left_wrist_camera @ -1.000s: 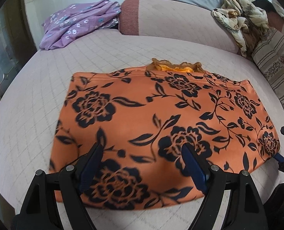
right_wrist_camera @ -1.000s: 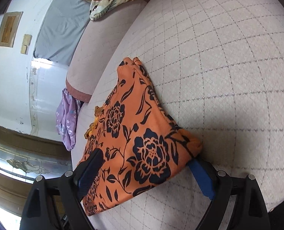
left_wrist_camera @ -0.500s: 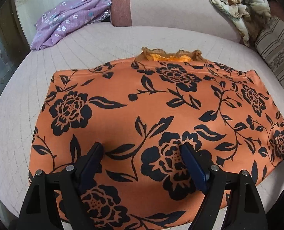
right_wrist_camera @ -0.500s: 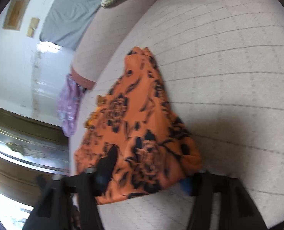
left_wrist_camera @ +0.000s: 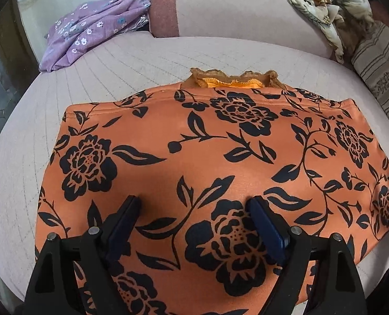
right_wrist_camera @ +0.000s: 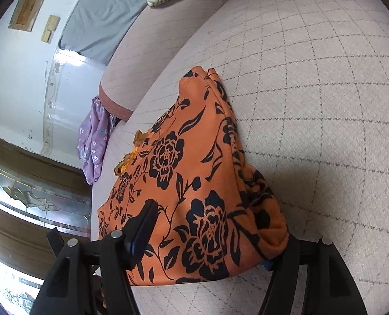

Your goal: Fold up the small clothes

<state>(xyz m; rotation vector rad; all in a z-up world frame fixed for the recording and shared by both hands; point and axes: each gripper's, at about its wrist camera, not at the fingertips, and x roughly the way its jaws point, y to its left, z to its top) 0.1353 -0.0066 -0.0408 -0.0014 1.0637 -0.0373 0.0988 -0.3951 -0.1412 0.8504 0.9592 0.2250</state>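
Lying against a white wall (right_wrist_camera: 15,60): pale pink quilted cushion (left_wrist_camera: 141,63), rounded backrest (left_wrist_camera: 241,10), grey pillow (right_wrist_camera: 102,18); glowing below, a patterned leaded-glass pane (right_wrist_camera: 34,199).

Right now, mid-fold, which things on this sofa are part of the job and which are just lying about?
Part of the job:
- orange floral garment, spread on the seat
- left gripper, open over it
- right gripper, straddling its corner

Lying about:
- purple flowered cloth, far left
- crumpled beige printed cloth on the sofa back
- striped cushion
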